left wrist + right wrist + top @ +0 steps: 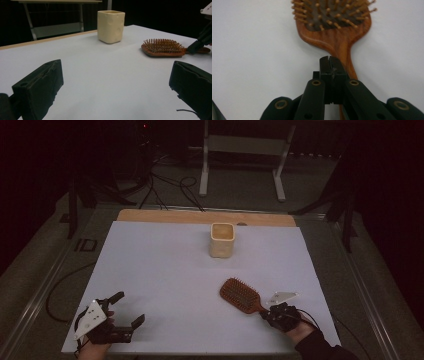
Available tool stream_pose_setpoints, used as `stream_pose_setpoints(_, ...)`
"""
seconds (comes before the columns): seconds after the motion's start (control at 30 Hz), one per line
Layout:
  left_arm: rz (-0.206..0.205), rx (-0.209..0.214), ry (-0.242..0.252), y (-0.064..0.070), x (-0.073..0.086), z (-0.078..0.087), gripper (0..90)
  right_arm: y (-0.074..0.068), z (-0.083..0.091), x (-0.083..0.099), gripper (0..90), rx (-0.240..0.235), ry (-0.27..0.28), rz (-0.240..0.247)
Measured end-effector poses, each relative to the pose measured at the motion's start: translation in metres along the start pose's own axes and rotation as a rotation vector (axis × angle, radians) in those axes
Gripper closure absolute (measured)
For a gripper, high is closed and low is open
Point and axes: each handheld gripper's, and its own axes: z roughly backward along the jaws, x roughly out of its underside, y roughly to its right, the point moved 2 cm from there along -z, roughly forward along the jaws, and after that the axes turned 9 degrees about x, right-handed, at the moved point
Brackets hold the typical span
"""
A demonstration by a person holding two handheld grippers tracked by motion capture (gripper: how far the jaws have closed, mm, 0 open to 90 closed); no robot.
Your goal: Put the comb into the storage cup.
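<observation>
Dim room; grey floor, white metal stand, black cables.

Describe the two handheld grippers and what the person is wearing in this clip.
Both are black two-jaw tools. The left gripper carries a pale grey three-cornered plate dotted with small holes; its jaws are blocky pads. The right gripper has the same plate, brass-coloured rivets on its linkage, and a thin dark cable. A dark sleeve covers the right forearm.

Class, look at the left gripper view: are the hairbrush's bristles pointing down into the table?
No, the hairbrush lies on its back with its bristles pointing up.
</observation>
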Motion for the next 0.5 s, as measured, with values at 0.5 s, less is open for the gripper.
stream_pose_setpoints(0.5, 0.002, 0.0, -0.004, 0.0, 0.0, 0.0, 0.1, 0.022, 0.002, 0.006, 89.7, 0.035, -0.002, -0.048)
